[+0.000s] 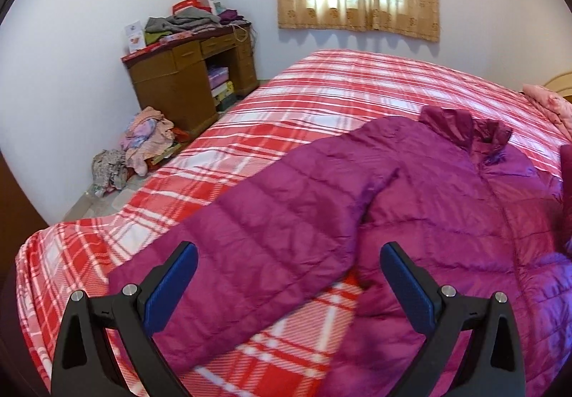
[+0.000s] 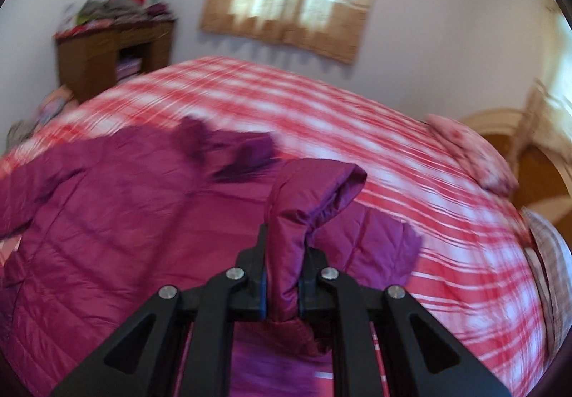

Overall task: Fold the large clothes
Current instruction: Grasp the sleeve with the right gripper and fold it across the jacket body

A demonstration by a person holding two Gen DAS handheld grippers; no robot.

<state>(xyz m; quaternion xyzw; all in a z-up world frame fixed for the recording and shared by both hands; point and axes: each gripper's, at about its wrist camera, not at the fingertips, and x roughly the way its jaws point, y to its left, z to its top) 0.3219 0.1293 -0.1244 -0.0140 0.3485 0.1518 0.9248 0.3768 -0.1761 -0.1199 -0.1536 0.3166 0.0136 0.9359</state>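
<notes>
While right tongs (image 2: 282, 275) pinch jacket (image 2: 107, 225) sleeve, left tongs (image 1: 289, 272) above, apart

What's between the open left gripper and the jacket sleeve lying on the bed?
Nothing visible. The left gripper hangs open right over the near sleeve of the purple jacket, with only the plaid bedspread around it.

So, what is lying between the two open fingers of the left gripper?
In the left wrist view, the left gripper stands open over the purple jacket's sleeve; this sleeve lies between the fingers, untouched, on the plaid bedspread.
</notes>
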